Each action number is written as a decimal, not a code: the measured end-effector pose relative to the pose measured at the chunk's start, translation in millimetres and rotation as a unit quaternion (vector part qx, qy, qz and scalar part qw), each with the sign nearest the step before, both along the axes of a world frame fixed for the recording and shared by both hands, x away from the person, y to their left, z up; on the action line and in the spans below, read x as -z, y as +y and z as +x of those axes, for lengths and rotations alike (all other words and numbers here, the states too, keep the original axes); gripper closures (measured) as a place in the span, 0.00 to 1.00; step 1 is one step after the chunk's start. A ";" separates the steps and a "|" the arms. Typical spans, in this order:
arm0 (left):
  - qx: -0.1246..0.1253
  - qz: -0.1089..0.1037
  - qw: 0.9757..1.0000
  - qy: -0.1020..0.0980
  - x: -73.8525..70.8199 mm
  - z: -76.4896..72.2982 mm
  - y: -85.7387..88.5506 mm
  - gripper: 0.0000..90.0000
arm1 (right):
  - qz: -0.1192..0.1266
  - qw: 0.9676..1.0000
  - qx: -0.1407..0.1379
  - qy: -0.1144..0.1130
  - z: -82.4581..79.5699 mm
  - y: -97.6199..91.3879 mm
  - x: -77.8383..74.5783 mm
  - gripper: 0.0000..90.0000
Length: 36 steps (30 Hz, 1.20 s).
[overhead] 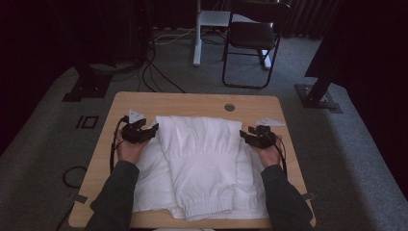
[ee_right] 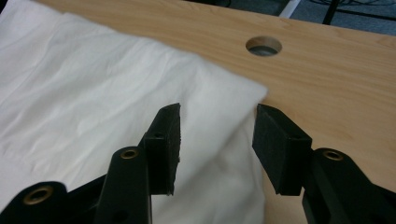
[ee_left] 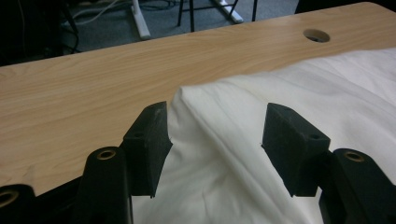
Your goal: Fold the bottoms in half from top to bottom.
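Wooden table (overhead: 144, 101) bears white garment (overhead: 202, 159); chair (overhead: 252, 33) stands beyond.

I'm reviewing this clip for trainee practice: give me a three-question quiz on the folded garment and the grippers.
1. True or false: the white folded cloth garment lies on the light wooden table.
2. How do the left gripper and right gripper stand? A) both open B) both shut on cloth C) one open, one shut
3. What round feature sits in the tabletop beyond the garment?

Key: 1 true; 2 A; 3 a round cable hole.
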<state>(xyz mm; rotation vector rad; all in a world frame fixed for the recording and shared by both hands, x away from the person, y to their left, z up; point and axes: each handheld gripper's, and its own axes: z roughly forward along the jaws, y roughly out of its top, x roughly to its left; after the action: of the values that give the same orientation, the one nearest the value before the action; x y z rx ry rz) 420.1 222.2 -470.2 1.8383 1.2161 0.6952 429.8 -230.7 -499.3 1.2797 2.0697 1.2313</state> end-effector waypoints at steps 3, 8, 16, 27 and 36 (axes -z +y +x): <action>-0.001 -0.006 1.000 0.009 3.7 16.6 -5.1 0.45 | 0.005 1.000 0.004 0.003 14.8 6.2 0.6 0.55; -0.013 -0.017 0.999 0.035 13.5 44.4 -10.5 0.42 | 0.005 1.000 0.013 0.014 36.8 13.0 5.4 0.53; -0.031 -0.011 0.997 0.076 31.9 69.5 -16.5 0.40 | 0.021 0.998 0.041 0.053 71.1 22.3 21.1 0.37; -0.066 0.006 0.990 0.125 58.7 86.0 -6.0 0.40 | -0.004 0.993 0.059 0.105 100.1 24.1 40.6 0.32; -0.045 -0.015 0.987 0.155 69.6 89.9 -5.9 0.49 | -0.013 0.990 0.051 0.128 107.8 28.8 48.6 0.39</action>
<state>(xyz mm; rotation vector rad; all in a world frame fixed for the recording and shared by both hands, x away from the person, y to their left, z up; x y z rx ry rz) 509.9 216.4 -539.8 1.9254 1.5100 0.4454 537.6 -201.9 -547.9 1.5821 2.1528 1.0376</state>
